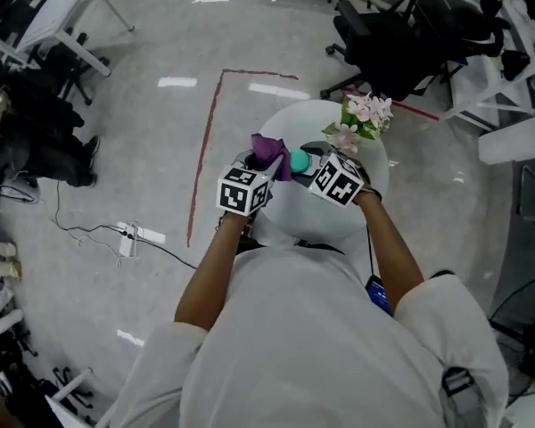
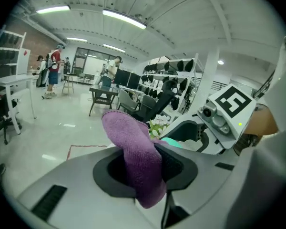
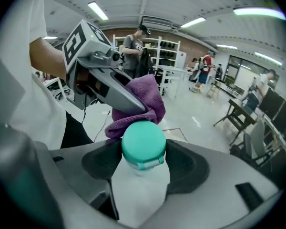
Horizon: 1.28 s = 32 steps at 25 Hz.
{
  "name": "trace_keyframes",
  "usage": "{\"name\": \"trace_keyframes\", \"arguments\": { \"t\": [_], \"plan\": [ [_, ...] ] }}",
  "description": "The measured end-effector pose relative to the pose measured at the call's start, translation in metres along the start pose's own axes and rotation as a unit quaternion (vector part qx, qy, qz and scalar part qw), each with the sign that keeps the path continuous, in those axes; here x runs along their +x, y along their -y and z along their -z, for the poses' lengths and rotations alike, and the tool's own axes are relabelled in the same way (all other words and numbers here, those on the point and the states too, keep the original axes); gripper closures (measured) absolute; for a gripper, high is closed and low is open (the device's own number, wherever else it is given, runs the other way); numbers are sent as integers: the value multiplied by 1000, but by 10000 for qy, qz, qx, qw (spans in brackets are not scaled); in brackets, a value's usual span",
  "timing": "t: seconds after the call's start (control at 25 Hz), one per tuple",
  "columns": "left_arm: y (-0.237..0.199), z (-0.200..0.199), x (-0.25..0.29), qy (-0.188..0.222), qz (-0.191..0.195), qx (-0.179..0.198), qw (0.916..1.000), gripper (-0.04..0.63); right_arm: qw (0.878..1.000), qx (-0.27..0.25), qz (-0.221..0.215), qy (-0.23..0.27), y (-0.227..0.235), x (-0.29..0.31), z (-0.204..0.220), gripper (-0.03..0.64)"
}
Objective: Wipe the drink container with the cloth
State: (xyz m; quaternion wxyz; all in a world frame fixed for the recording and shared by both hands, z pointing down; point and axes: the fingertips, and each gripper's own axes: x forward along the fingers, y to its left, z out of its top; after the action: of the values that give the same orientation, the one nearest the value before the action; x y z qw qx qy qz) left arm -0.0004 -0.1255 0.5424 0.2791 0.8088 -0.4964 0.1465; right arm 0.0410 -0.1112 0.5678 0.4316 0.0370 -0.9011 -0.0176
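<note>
right gripper (image 1: 310, 161) clamps drink container (image 3: 142, 180) steady below teal cap (image 3: 143, 144); left gripper (image 1: 260, 169) pinches cloth (image 2: 136, 151) at cap's 11 o'clock, ready to wipe

White short-sleeved shirt (image 1: 316, 328); grey left gripper (image 1: 266, 169) and right gripper (image 1: 305, 160) bear black-and-white cubes (image 1: 242, 193).

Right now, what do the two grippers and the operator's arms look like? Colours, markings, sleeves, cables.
They match: the left gripper and right gripper have light grey shells with black pads lining the jaws. Each carries a white cube printed with black square markers. The person wears a white short-sleeved shirt, forearms bare. A thin dark cable runs beside the right forearm.
</note>
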Motion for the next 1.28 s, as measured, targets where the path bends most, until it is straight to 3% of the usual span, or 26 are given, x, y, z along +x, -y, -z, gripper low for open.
{"name": "trace_keyframes", "arguments": {
  "t": [0.16, 0.28, 0.48, 0.76, 1.04, 1.28],
  "plan": [
    [5, -7, 16, -67, 682, 557, 9961, 466, 9957, 723, 567, -103, 7, -4, 5, 321],
    [4, -10, 27, -120, 1086, 648, 9919, 466, 9876, 1232, 948, -226, 12, -3, 10, 321],
    [0, -13, 46, -345, 1414, 904, 9852, 468, 9613, 2187, 1655, -251, 19, -7, 14, 322],
    [-10, 8, 74, -846, 1925, 1160, 9707, 468, 9423, 2664, 1973, -461, 25, -9, 13, 321],
    [-15, 52, 110, -1353, 2273, 655, 9621, 468, 9262, 3101, 2016, -725, 24, -10, 15, 321],
    [-33, 99, 153, -1841, 2310, 304, 9549, 468, 9102, 3455, 2167, -714, 31, -9, 18, 319]
  ]
}}
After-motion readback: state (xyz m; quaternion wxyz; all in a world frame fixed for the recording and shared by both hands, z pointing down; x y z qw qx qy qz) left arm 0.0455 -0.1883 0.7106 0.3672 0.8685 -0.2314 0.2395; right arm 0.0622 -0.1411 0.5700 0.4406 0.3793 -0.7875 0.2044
